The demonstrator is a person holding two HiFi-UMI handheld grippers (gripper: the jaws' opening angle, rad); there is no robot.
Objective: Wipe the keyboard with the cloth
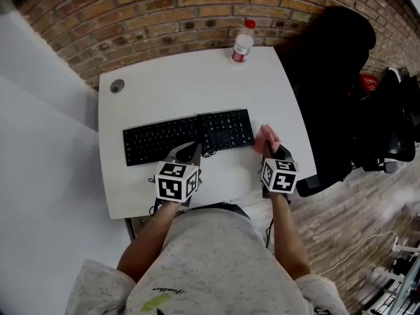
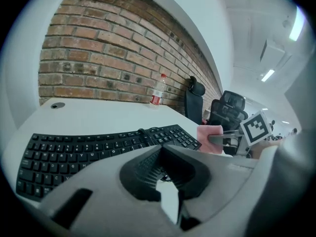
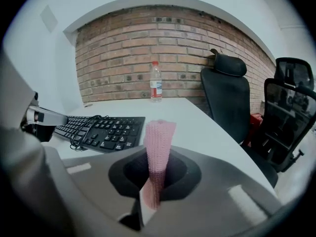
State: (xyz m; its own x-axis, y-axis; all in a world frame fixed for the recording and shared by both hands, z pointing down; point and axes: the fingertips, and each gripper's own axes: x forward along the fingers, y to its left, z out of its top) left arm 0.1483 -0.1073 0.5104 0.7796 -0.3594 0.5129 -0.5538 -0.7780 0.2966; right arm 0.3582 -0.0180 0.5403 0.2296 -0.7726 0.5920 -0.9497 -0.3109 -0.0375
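Contact between cloth and keys was not yet made, as far as we could judge. The long black computer keyboard (image 1: 189,138) lay on the white bench (image 1: 164,84) with its long axis running side to side in front of us. The right gripper (image 1: 270,151) sat just off the keyboard's right end, its jaws clenched on the folded pink knitted cloth (image 3: 159,147). The cloth stood up out of the jaws as a narrow upright strip.

From those jaws the keyboard lay to the left and slightly ahead, number pad nearest. We judged the wipe would have to run leftward along the long axis, with the right hand as the working one. The left gripper (image 2: 162,148) was at the keyboard's near edge, about its middle. Its jaws were closed tip to tip with nothing between them. A thin black looped cable (image 1: 207,146) lay over the keys just ahead of them, so it might snag the cloth.

A clear plastic bottle with a red cap (image 1: 243,42) stood well behind the keyboard, at the bench's far edge.

We could not tell whether the cloth touched the bench. Nor could we tell whether the left jaws rested on the keyboard or hung just above it. The grippers hid the cable's near end.
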